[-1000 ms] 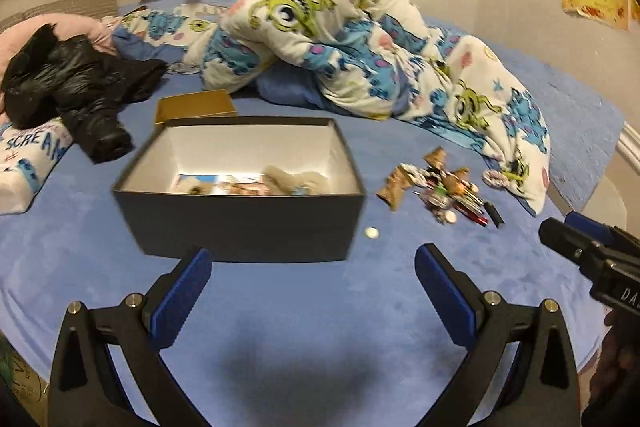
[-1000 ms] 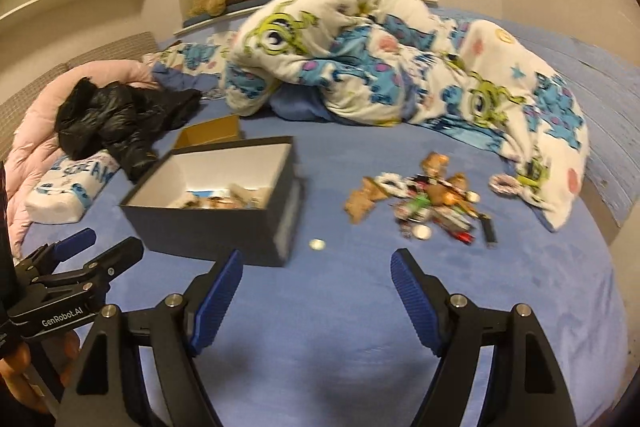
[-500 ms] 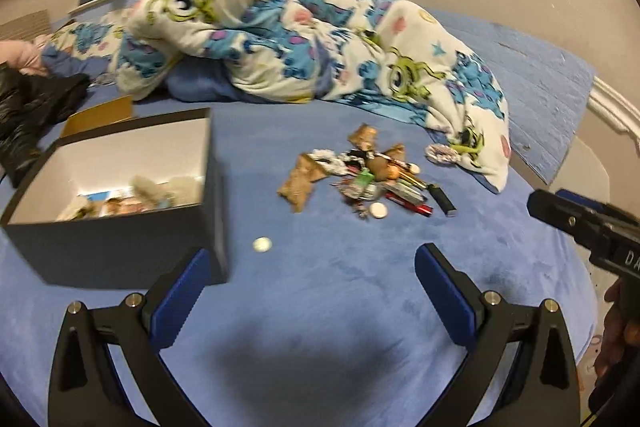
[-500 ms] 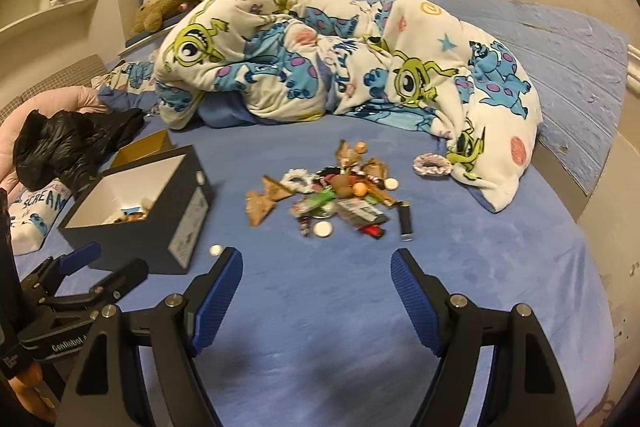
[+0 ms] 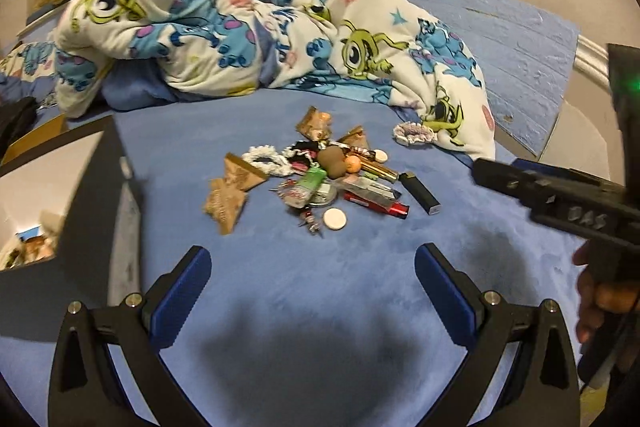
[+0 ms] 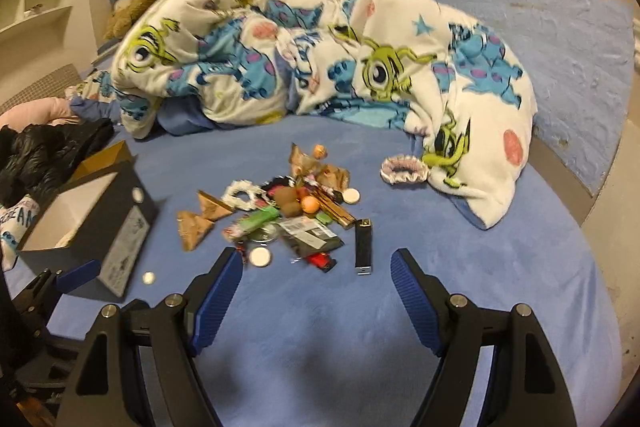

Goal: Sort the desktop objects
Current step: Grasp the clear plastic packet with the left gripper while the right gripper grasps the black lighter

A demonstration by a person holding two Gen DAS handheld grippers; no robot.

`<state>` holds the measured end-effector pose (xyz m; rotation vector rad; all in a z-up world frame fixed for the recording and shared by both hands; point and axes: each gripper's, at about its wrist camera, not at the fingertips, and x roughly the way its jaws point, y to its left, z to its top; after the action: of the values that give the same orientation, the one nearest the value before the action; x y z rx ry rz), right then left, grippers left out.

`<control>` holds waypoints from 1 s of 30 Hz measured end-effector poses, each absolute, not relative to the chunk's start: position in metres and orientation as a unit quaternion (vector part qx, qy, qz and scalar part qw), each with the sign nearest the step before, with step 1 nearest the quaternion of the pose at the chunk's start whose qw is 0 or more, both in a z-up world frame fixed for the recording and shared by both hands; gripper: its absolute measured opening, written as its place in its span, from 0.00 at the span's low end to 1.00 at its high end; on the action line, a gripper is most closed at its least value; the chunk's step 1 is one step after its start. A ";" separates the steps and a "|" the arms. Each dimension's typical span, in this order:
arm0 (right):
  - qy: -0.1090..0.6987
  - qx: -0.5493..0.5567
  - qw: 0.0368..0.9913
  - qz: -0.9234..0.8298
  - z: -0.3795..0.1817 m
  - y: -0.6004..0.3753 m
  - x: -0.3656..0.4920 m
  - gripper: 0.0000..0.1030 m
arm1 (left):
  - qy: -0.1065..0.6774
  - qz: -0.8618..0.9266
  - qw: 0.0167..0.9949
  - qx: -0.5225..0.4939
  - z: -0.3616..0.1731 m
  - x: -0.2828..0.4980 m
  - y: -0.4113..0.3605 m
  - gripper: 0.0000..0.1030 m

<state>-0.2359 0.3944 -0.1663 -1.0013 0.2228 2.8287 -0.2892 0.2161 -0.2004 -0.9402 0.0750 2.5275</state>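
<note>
Both your grippers, left gripper and right gripper, hang spread wide and empty above the blue bed cover. The pile of small objects lies just right of the black box.

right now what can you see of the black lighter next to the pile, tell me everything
The black lighter is a slim rectangular stick with a glossy, plastic-looking body. One end is capped in silvery metal; the other shows a small gold-toned top. It lies flat on the blue blanket at the right edge of the pile of small items, the silver end nearer the camera. It seems to lie just apart from the red object and the gold tube, though contact cannot be ruled out. Neither gripper touches it.
</note>
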 end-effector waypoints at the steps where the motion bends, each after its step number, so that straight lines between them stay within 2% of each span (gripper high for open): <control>1: 0.071 -0.335 0.069 0.937 -0.172 0.396 -0.242 0.76 | 0.026 0.913 0.223 -0.341 -0.204 -0.293 0.220 1.00; 8: 0.071 -0.353 0.071 0.930 -0.218 0.412 -0.284 0.76 | 0.036 0.907 0.234 -0.349 -0.233 -0.324 0.232 1.00; 17: 0.110 -0.385 0.114 0.909 -0.263 0.447 -0.321 0.76 | 0.037 0.900 0.259 -0.348 -0.253 -0.348 0.242 1.00; 24: 0.093 -0.398 0.117 0.905 -0.275 0.444 -0.330 0.76 | 0.019 0.896 0.265 -0.355 -0.259 -0.351 0.241 1.00; 27: 0.065 -0.407 0.137 0.901 -0.278 0.438 -0.334 0.70 | 0.024 0.892 0.279 -0.354 -0.259 -0.354 0.247 1.00; 28: 0.056 -0.409 0.144 0.899 -0.279 0.436 -0.335 0.61 | 0.025 0.892 0.283 -0.352 -0.258 -0.354 0.250 1.00; 30: 0.038 -0.414 0.155 0.896 -0.280 0.435 -0.335 0.54 | 0.021 0.886 0.299 -0.353 -0.257 -0.359 0.258 1.00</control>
<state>-0.3351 0.4348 -0.2801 -1.1862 0.1082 2.5665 -0.3589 0.2575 -0.2574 -0.9368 0.0557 2.3532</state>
